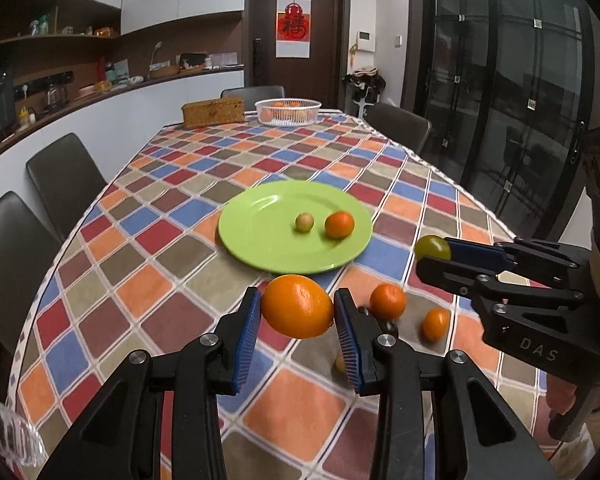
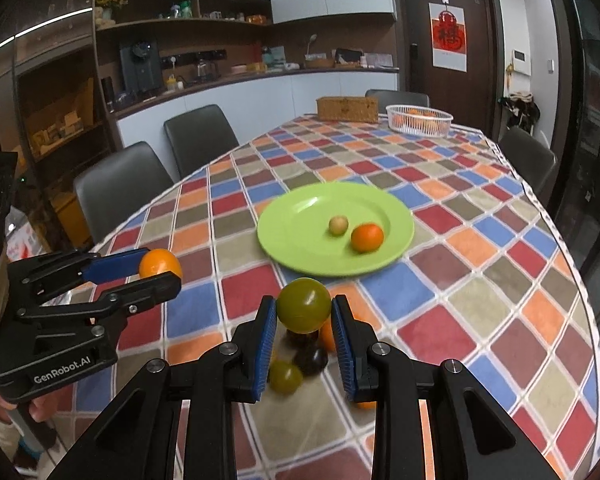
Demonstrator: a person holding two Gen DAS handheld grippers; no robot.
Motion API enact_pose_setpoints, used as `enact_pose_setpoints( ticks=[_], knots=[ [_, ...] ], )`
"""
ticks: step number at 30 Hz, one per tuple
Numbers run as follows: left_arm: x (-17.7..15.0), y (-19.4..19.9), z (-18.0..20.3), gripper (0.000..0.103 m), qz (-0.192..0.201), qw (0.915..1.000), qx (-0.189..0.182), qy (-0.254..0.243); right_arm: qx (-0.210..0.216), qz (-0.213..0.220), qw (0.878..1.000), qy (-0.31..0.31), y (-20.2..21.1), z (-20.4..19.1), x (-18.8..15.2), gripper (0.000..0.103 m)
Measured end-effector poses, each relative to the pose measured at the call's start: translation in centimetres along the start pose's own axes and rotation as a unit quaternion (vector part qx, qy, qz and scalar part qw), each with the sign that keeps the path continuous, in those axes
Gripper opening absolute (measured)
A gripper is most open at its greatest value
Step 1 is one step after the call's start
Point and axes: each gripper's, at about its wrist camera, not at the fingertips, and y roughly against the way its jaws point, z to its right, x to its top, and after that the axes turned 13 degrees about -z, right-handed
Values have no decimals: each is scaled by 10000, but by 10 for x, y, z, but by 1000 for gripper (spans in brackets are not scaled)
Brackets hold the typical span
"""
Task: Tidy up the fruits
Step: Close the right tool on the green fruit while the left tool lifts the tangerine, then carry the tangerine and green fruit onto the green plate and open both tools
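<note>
Fruits in the far white basket (image 2: pixel 419 121) are too small to identify; dark fruit (image 2: pixel 311 358) is blurred.

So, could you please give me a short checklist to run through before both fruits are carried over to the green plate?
1. Left tongs grip the orange between both pads: ok.
2. Right tongs grip the green fruit: ok.
3. Green plate has bare room beside the small pale fruit and tangerine: ok.
4. Both held fruits lifted off the tablecloth: ok.
5. Loose fruits below the right tongs, such as the dark fruit, out of the way: cannot tell.
</note>
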Motion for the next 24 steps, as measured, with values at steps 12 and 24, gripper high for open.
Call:
enact_pose_setpoints(
  ticks=[12, 24],
  knots=[
    [48, -31, -14, 37, -12, 9999, -144, -46, 57, -115, 9999, 57, -32, 16, 50, 29],
    [85, -85, -36, 37, -330, 9986, -420, 22, 52, -555, 9984, 64, -83, 32, 83, 29]
  ],
)
